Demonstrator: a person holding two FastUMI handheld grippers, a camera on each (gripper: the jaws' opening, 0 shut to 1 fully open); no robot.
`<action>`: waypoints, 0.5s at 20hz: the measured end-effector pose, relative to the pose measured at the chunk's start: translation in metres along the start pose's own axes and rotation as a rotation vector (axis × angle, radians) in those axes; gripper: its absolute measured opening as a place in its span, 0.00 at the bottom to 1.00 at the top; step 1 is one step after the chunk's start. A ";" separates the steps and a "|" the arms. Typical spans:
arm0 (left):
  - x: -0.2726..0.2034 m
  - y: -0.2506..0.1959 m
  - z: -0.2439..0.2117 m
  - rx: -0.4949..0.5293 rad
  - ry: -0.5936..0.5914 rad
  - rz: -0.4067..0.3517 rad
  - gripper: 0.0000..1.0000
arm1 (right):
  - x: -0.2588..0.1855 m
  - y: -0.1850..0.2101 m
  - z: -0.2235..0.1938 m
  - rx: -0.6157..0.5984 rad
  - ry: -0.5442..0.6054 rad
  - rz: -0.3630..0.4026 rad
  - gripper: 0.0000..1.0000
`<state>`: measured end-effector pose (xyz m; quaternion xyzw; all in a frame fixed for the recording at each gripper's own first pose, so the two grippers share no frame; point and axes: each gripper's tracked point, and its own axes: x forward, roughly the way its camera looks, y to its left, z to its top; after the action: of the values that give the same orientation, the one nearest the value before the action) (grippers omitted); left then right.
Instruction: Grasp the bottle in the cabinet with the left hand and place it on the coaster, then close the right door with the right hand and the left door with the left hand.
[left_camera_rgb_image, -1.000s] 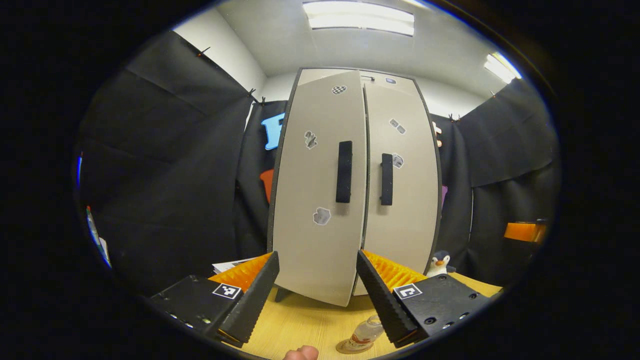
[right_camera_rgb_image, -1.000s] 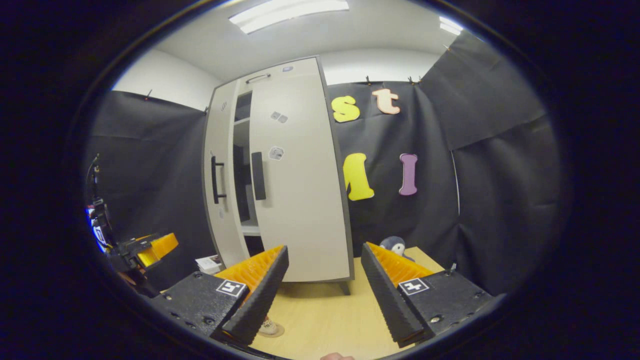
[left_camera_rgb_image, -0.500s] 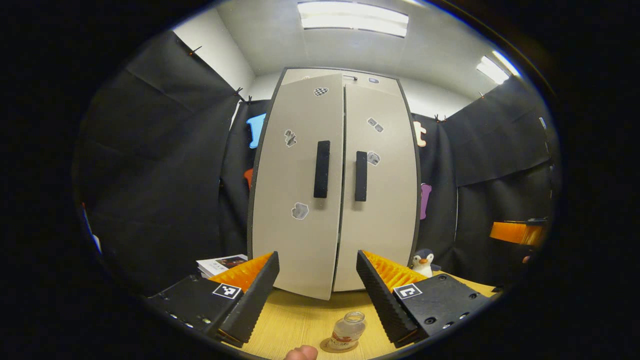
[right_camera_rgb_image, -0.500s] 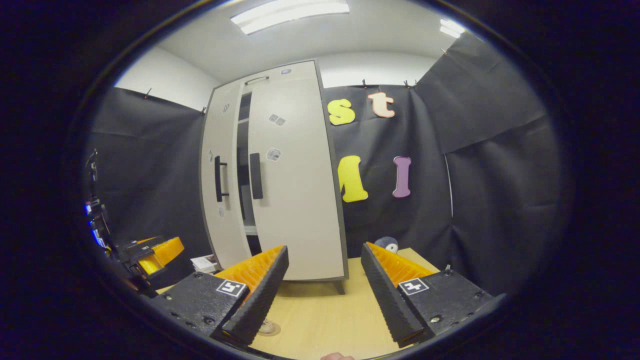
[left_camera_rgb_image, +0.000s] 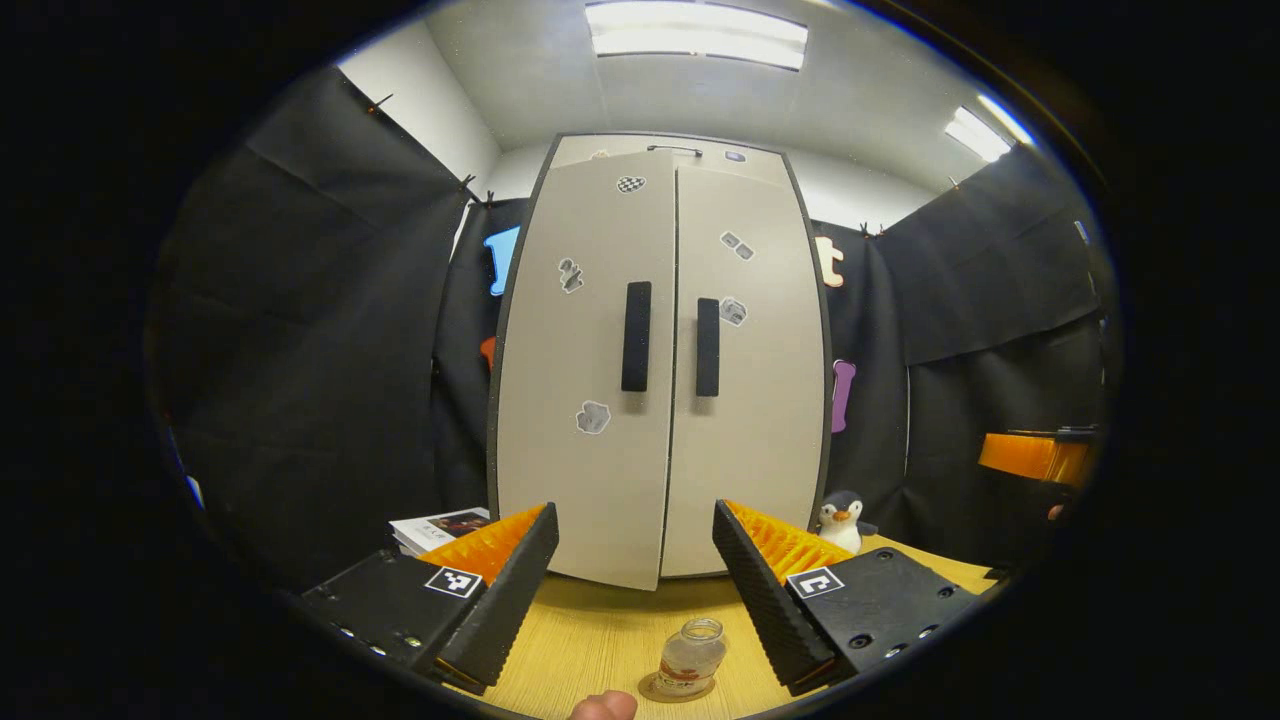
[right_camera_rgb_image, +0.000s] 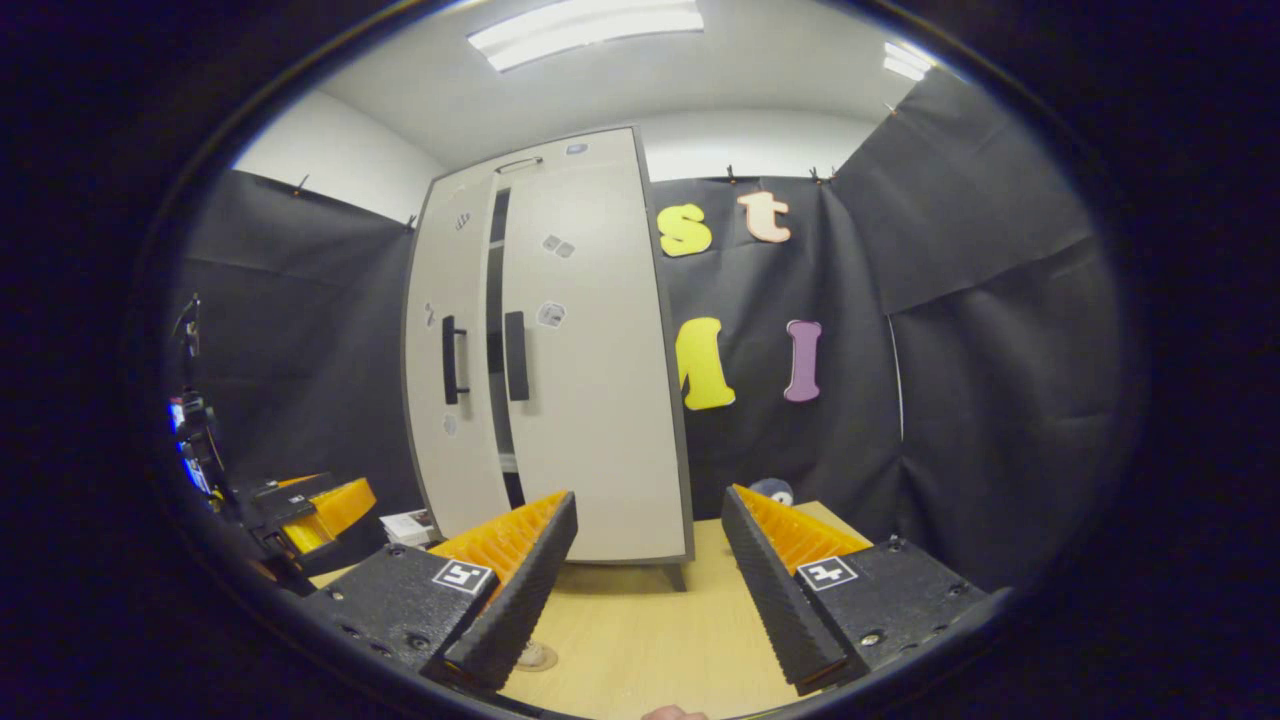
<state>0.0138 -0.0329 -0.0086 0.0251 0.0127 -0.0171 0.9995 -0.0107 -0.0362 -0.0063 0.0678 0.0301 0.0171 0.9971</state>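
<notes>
The beige cabinet stands at the back of the wooden table. Its right door (left_camera_rgb_image: 750, 400) (right_camera_rgb_image: 590, 380) lies flat against the cabinet. Its left door (left_camera_rgb_image: 585, 400) (right_camera_rgb_image: 445, 400) stands slightly ajar, with a narrow dark gap (right_camera_rgb_image: 494, 330) showing between the two doors. The small clear bottle (left_camera_rgb_image: 692, 653) stands upright on the round coaster (left_camera_rgb_image: 676, 689) in front of the cabinet. My left gripper (left_camera_rgb_image: 634, 600) is open and empty, hanging back from the doors just left of the bottle. My right gripper (right_camera_rgb_image: 640, 590) is open and empty too, off to the cabinet's right.
A toy penguin (left_camera_rgb_image: 842, 522) sits by the cabinet's right foot. A stack of books (left_camera_rgb_image: 440, 526) lies at its left. Black door handles (left_camera_rgb_image: 636, 336) (left_camera_rgb_image: 707, 346) sit side by side. The left gripper's orange finger (right_camera_rgb_image: 318, 500) shows far left in the right gripper view.
The left door has swung in until almost flush with the right one. My left gripper has drawn back, bringing the bottle and coaster fully into view. The right gripper barely moved.
</notes>
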 end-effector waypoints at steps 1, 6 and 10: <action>-0.001 0.001 0.001 0.002 -0.001 0.001 0.95 | 0.000 0.000 0.001 0.000 0.001 0.002 0.93; 0.000 0.001 0.000 0.004 -0.001 0.002 0.95 | 0.001 0.004 -0.002 -0.004 0.006 0.012 0.96; 0.003 0.003 0.000 0.009 -0.004 0.004 0.95 | 0.003 0.004 -0.004 -0.006 0.013 0.009 0.96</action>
<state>0.0170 -0.0299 -0.0082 0.0297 0.0106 -0.0153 0.9994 -0.0081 -0.0319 -0.0100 0.0648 0.0364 0.0224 0.9970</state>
